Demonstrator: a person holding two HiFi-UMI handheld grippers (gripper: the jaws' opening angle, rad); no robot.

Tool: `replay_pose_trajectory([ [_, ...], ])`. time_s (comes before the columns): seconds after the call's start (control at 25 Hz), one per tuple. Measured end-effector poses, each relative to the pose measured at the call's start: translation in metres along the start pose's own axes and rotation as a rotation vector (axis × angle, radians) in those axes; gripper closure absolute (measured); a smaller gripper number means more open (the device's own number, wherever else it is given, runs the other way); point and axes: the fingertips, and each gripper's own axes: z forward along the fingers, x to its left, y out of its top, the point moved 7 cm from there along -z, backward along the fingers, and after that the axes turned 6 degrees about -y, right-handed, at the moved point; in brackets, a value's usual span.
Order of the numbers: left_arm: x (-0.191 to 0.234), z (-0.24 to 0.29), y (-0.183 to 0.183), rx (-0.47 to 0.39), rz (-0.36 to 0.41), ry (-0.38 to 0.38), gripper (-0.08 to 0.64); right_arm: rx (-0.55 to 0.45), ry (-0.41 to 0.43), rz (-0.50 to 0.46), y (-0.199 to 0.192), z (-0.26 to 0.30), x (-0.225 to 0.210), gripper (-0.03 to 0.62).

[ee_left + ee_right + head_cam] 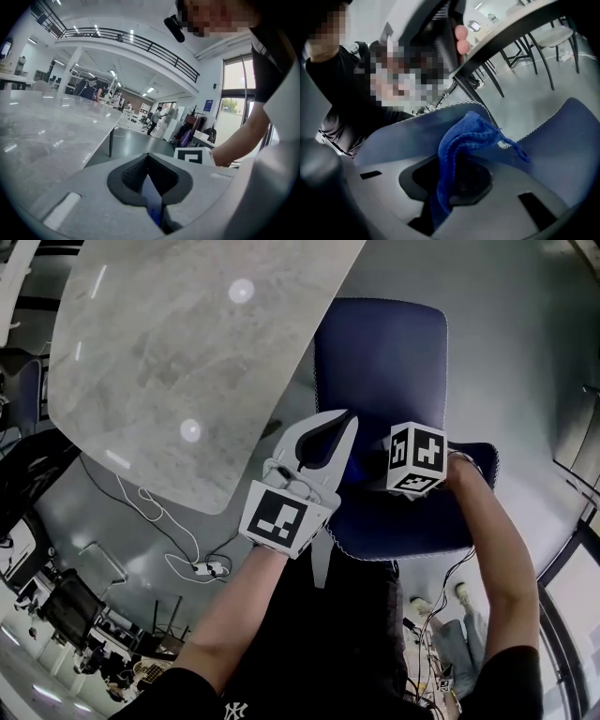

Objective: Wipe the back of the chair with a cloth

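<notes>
At far left a grey table [169, 362] spreads, and right of it stands a blue chair [384, 362], its back nearest the person. The left gripper [149, 159] hovers by the back's left end, jaws closed at the tips; the blue sliver between them is probably chair fabric beyond. The right gripper [452, 180] pinches a blue cloth [464, 136] at the back's top edge.

Navy fabric office chair [384, 362]: white zigzag stitching on the edge. Royal-blue knitted cloth [464, 140]: brighter than the chair. Left gripper [339, 423] and right gripper [454, 185]: pale grey, black pads. Marker cubes [417, 457]: white, black squares. Marbled tabletop [178, 352], upper left: mottled grey.
</notes>
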Motion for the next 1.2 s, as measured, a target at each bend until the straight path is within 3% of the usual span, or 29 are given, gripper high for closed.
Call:
replay_pose_trajectory([
  [0.4,-0.023,-0.002,0.018,-0.027,0.03,-0.039,0.552,-0.027,0.063,-0.099,0.016,-0.048,0.083,0.526],
  [0.6,-0.028,-0.003,0.022,-0.04,0.031,-0.048,0.552,-0.064,0.114,-0.12,0.016,-0.067,0.104,0.526],
  [0.88,-0.021,0.013,0.021,-0.041,0.029,-0.045,0.552,-0.033,-0.122,-0.055,-0.012,-0.096,0.028,0.526],
  [1.04,-0.013,0.025,0.007,-0.032,0.021,-0.044,0.552,0.017,-0.223,-0.012,-0.034,-0.073,-0.031,0.526],
  [1.2,0.001,0.035,-0.003,-0.022,-0.001,-0.022,0.552,0.096,-0.36,-0.043,-0.052,-0.041,-0.085,0.526],
])
